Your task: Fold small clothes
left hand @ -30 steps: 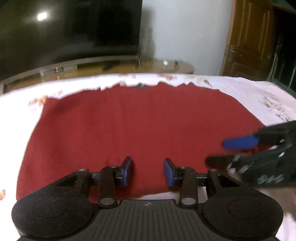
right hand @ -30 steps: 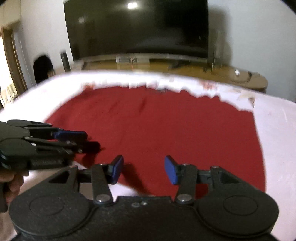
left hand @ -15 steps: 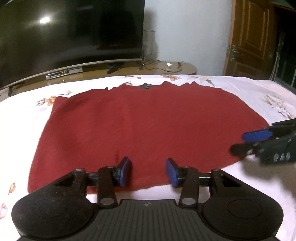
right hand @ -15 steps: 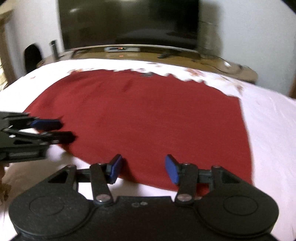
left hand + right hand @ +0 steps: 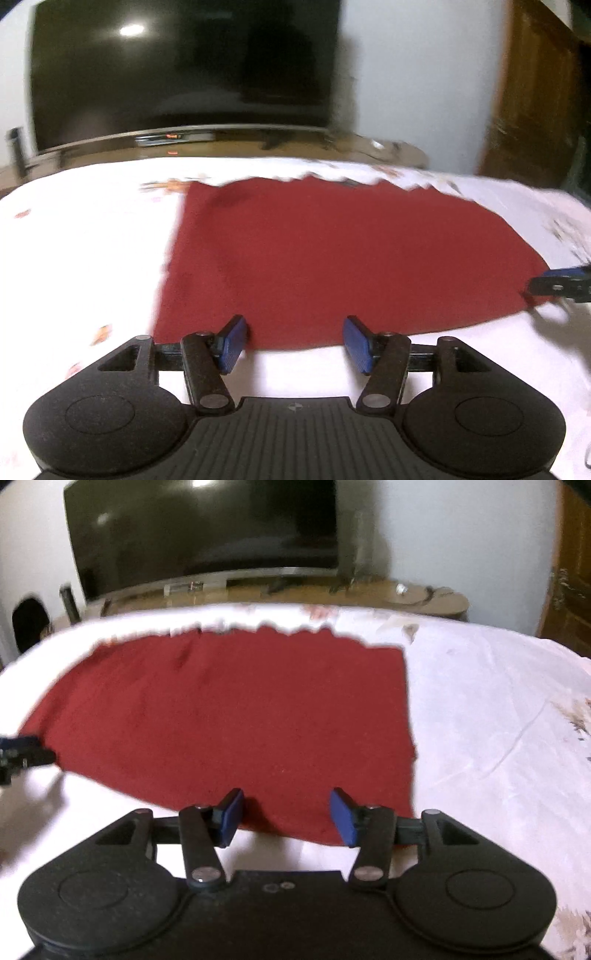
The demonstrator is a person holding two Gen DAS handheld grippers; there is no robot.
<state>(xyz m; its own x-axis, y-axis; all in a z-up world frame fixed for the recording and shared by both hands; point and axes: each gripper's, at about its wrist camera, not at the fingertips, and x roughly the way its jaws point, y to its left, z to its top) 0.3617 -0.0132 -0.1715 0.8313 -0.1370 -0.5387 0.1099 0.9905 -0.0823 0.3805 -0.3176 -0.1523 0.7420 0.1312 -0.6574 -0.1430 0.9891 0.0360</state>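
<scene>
A dark red cloth (image 5: 332,258) lies flat on a white floral bedsheet (image 5: 85,258); it also shows in the right wrist view (image 5: 240,720). My left gripper (image 5: 293,345) is open and empty, its blue pads just at the cloth's near edge toward the near left corner. My right gripper (image 5: 286,818) is open and empty at the near edge toward the near right corner. Each gripper shows at the edge of the other's view: the right gripper (image 5: 561,284) and the left gripper (image 5: 22,753).
A large dark TV (image 5: 177,74) stands on a low wooden stand (image 5: 295,590) beyond the bed. A wooden door (image 5: 535,92) is at the right. White sheet (image 5: 498,720) lies on both sides of the cloth.
Both grippers have moved apart, the left toward the cloth's left corner and the right toward its right corner. Both have drawn back to the near edge. Both stay open.
</scene>
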